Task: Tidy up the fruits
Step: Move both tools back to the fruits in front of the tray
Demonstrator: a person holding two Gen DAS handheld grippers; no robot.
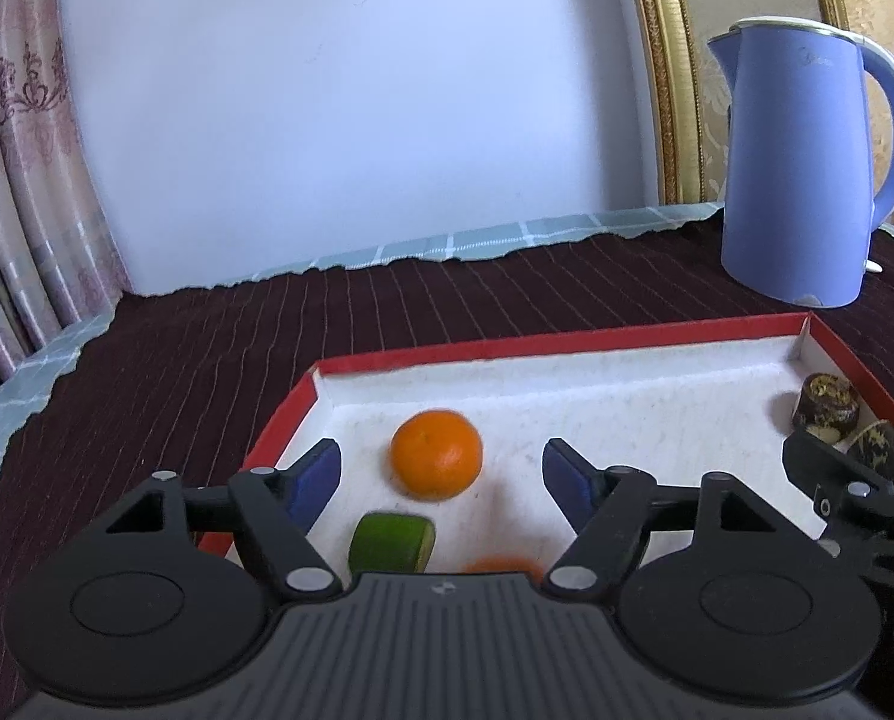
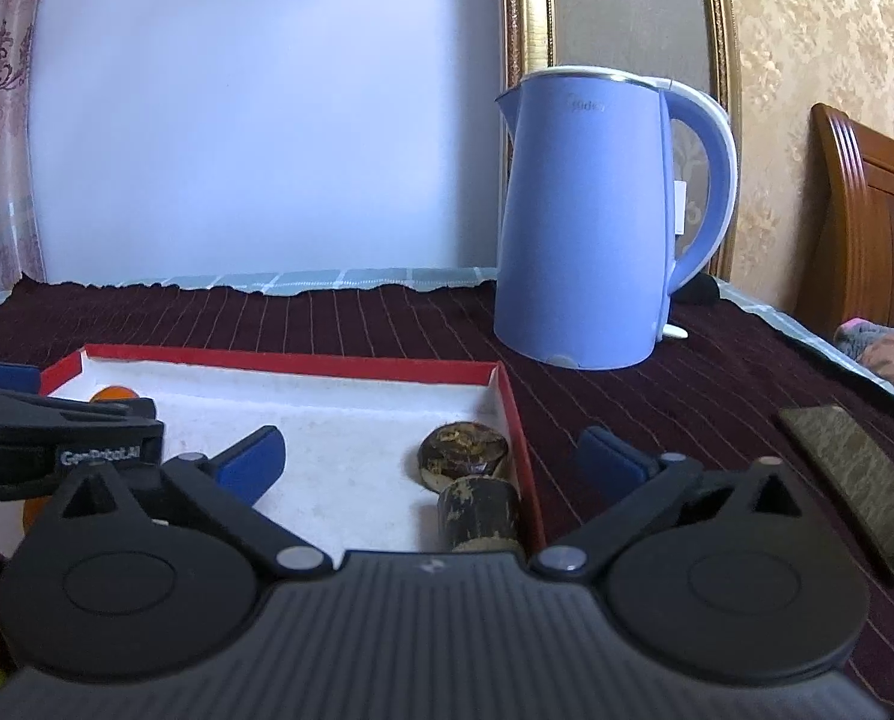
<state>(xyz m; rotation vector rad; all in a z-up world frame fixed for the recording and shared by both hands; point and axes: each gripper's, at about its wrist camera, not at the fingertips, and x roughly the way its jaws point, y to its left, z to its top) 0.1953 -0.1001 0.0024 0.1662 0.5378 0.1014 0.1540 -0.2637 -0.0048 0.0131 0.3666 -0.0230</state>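
Observation:
A red-rimmed white tray (image 1: pixel 351 363) lies on the dark cloth. In the left wrist view my left gripper (image 1: pixel 441 471) is open over the tray, an orange (image 1: pixel 436 455) lying between its fingers. A green fruit piece (image 1: pixel 392 543) and the top of a second orange (image 1: pixel 503 566) lie nearer, partly hidden by the gripper body. Two dark brown fruits (image 1: pixel 826 407) sit at the tray's right end. In the right wrist view my right gripper (image 2: pixel 432 457) is open and empty above those two brown fruits (image 2: pixel 462 450), straddling the tray's right wall (image 2: pixel 516 414).
A blue kettle (image 1: pixel 798 162) stands behind the tray on the right; it also shows in the right wrist view (image 2: pixel 591 216). A dark flat slab (image 2: pixel 855 480) lies on the cloth to the right. A white board leans behind the table.

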